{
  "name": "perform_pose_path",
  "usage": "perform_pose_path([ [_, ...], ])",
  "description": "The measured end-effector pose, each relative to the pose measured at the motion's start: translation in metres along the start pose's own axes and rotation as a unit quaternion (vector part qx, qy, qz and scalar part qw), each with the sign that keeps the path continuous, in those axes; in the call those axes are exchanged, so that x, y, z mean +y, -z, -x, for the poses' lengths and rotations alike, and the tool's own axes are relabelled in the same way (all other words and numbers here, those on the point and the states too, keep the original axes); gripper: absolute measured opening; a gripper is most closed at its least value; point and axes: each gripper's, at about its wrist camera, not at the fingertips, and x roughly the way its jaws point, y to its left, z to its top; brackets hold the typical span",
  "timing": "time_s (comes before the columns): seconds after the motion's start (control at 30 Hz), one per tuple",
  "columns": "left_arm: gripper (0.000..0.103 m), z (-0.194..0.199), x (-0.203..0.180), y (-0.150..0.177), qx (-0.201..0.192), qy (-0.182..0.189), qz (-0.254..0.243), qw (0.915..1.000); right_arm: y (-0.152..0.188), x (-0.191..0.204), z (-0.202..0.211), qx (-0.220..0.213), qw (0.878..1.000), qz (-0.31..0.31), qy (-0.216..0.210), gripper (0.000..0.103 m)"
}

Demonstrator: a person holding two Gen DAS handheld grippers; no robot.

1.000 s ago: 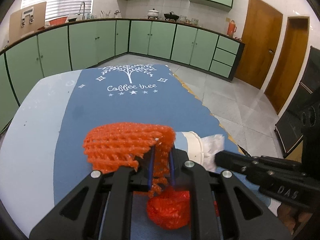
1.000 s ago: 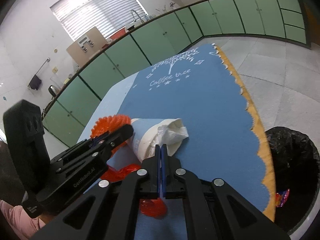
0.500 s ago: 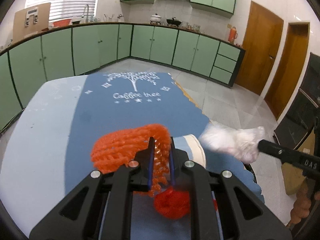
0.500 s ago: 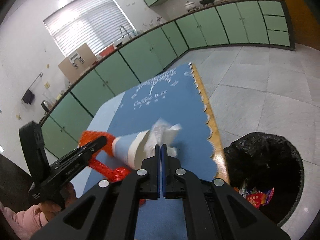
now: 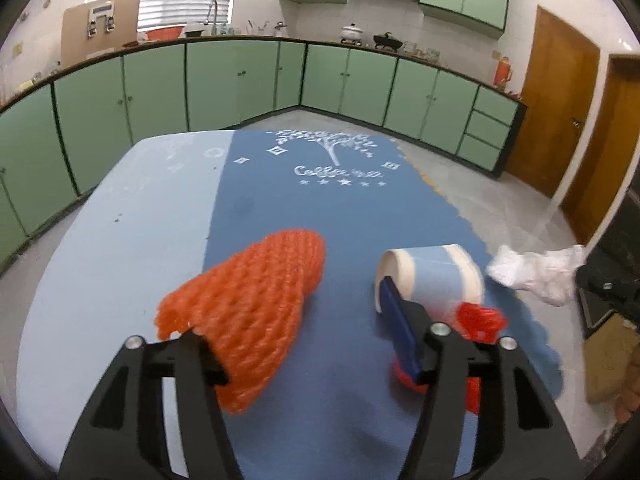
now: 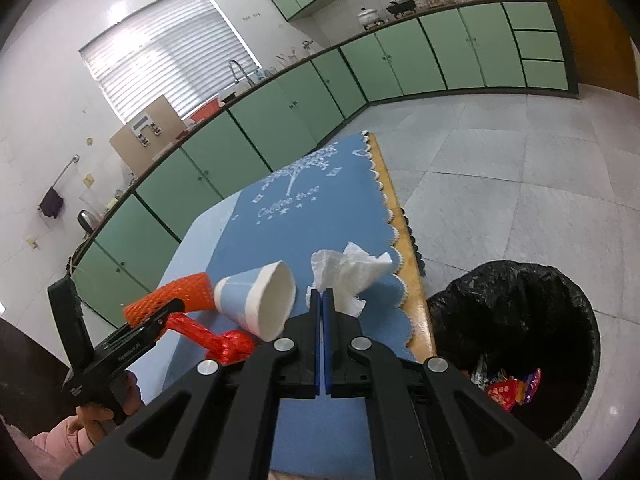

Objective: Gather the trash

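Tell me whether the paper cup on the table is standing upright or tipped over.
Tipped over. The paper cup lies on its side on the blue mat, its open mouth facing the crumpled tissue, its base toward the orange foam net.

green cabinets, window blinds, wooden doors, white pot

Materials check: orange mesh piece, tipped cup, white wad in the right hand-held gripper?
Orange mesh: looks like foam netting, matte; open knit-like weave, puffy strands. Cup: likely paper, matte; blue printed band, thin white rim, lying on its side. White wad: tissue or thin paper, soft crumpled folds, pinched by the right hand-held gripper.
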Motion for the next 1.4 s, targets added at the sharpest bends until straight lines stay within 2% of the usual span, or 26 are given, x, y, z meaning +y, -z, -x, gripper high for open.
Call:
perform_pose_path([
  [0.23, 0.066, -0.02, 0.01, 0.001, 0.005, -0.079, -0.003, 0.9969, 0.002, -0.018, 0.008, -0.003, 1.0, -0.012, 0.028, 0.001],
  [0.4, 0.066, -0.041, 0.022, -0.009, 0.022, -0.099, 0.01, 0.9948, 0.005, -0.028, 0.008, 0.0, 0.999, -0.022, 0.039, 0.001],
  [0.43, 0.065, -0.044, 0.024, -0.009, 0.025, -0.1, 0.013, 0.9946, 0.005, -0.029, 0.006, 0.001, 0.999, -0.023, 0.04, 0.001],
  [0.47, 0.052, -0.05, 0.028, -0.011, 0.035, -0.104, 0.019, 0.9937, 0.005, -0.03, 0.006, 0.002, 0.999, -0.023, 0.041, 0.001],
  [0.5, 0.039, -0.055, 0.031, -0.013, 0.043, -0.102, 0.024, 0.9936, 0.005, -0.031, 0.005, 0.003, 0.999, -0.025, 0.042, 0.001],
  [0.53, 0.015, -0.06, 0.036, -0.013, 0.057, -0.092, 0.037, 0.9934, 0.005, -0.031, 0.005, 0.004, 0.999, -0.025, 0.043, 0.001],
  [0.57, 0.006, -0.062, 0.04, -0.013, 0.063, -0.084, 0.047, 0.9933, 0.006, -0.032, 0.004, 0.005, 0.999, -0.026, 0.045, 0.001],
  [0.7, 0.005, -0.052, 0.044, -0.012, 0.047, -0.07, 0.057, 0.9948, 0.007, -0.036, 0.003, 0.006, 0.998, -0.03, 0.049, 0.001],
  [0.97, 0.004, 0.009, 0.034, -0.01, -0.008, -0.035, 0.048, 0.9982, 0.008, -0.043, 0.007, -0.001, 0.998, -0.04, 0.052, 0.001],
  [1.13, 0.004, 0.032, 0.025, -0.012, -0.02, -0.018, 0.043, 0.9987, 0.011, -0.042, 0.011, -0.006, 0.998, -0.041, 0.053, 0.001],
  [1.27, 0.004, 0.041, -0.007, -0.019, -0.025, 0.028, 0.016, 0.9992, 0.011, -0.047, 0.021, -0.014, 0.997, -0.045, 0.059, 0.001],
  [1.4, 0.004, 0.044, -0.061, -0.022, -0.023, 0.098, -0.028, 0.9946, 0.015, -0.06, 0.037, -0.022, 0.995, -0.056, 0.075, 0.001],
])
